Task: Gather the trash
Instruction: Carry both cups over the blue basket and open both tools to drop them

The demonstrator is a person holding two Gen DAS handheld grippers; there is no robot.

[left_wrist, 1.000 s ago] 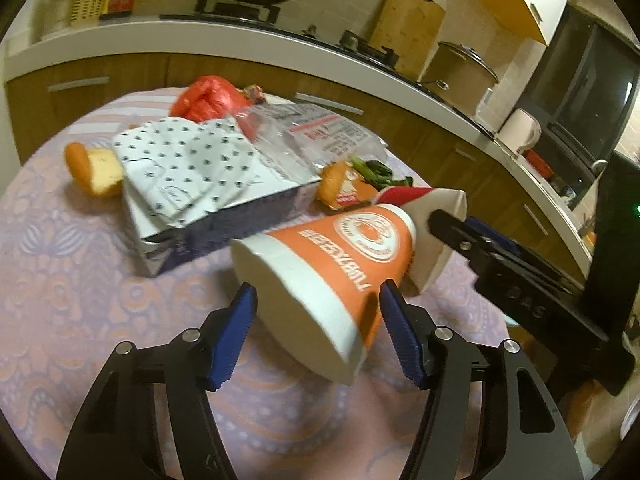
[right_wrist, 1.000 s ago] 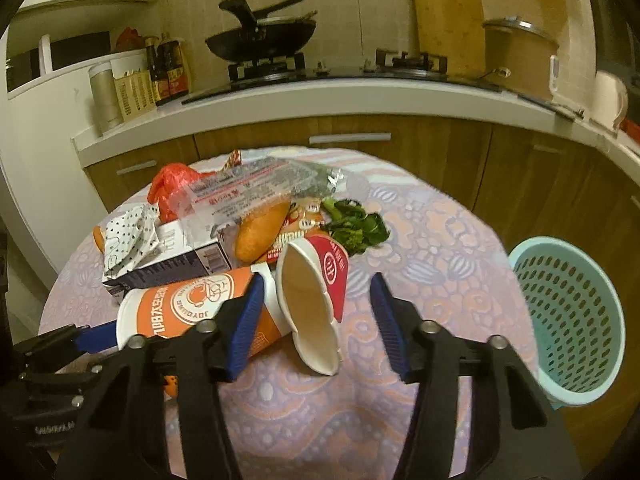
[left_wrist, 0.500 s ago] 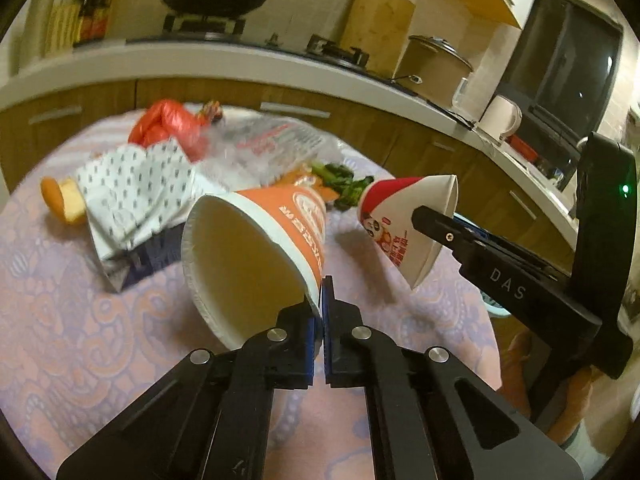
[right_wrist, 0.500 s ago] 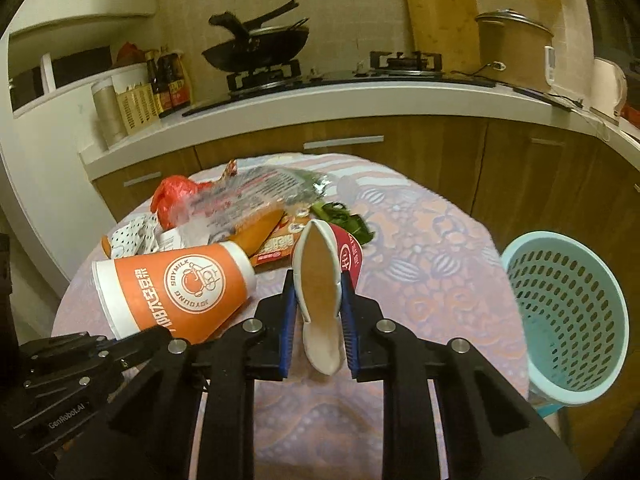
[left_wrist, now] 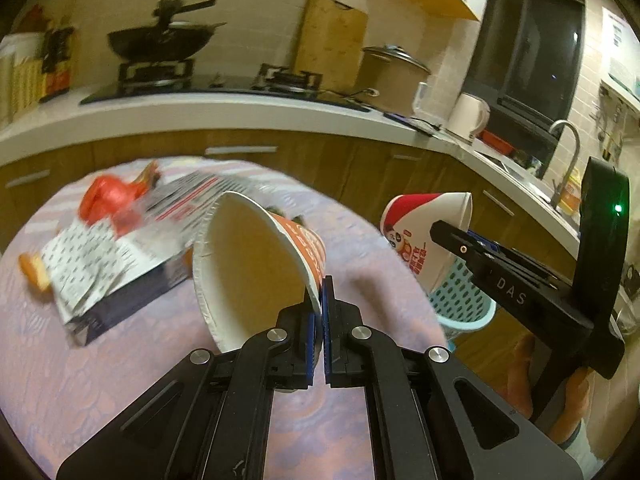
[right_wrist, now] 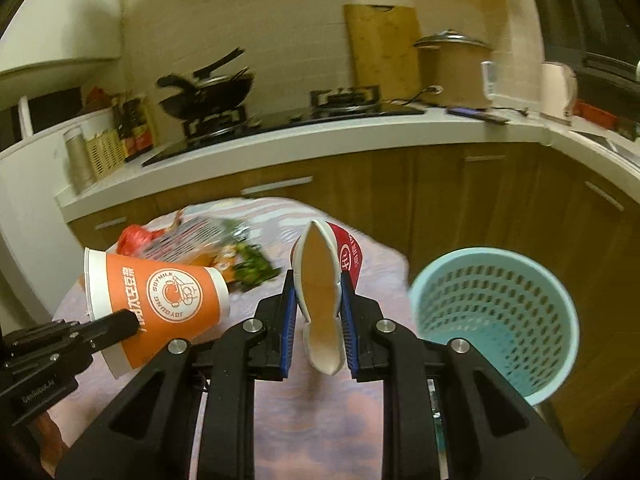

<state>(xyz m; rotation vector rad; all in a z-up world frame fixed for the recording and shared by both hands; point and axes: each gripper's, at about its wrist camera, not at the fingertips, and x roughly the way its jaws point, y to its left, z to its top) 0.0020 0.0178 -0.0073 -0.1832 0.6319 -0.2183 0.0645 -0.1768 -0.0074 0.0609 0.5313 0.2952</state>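
Observation:
My left gripper (left_wrist: 321,300) is shut on the rim of an orange soy-milk paper cup (left_wrist: 248,268), held above the table; the cup also shows in the right wrist view (right_wrist: 160,300). My right gripper (right_wrist: 318,304) is shut on a squashed red-and-white paper cup (right_wrist: 320,292), lifted off the table; it also shows in the left wrist view (left_wrist: 428,236). A light-blue perforated trash basket (right_wrist: 496,320) stands on the floor right of the table, beside the right gripper.
On the patterned round table (left_wrist: 80,360) lie a dotted paper bag on a dark carton (left_wrist: 100,276), a red plastic bag (left_wrist: 108,200), a clear wrapper (left_wrist: 188,196), bread (left_wrist: 34,272) and greens (right_wrist: 252,268). A kitchen counter (right_wrist: 320,136) curves behind.
Both grippers closed on their cups and lifted them off the table. Both have moved up and to the right, toward the basket.

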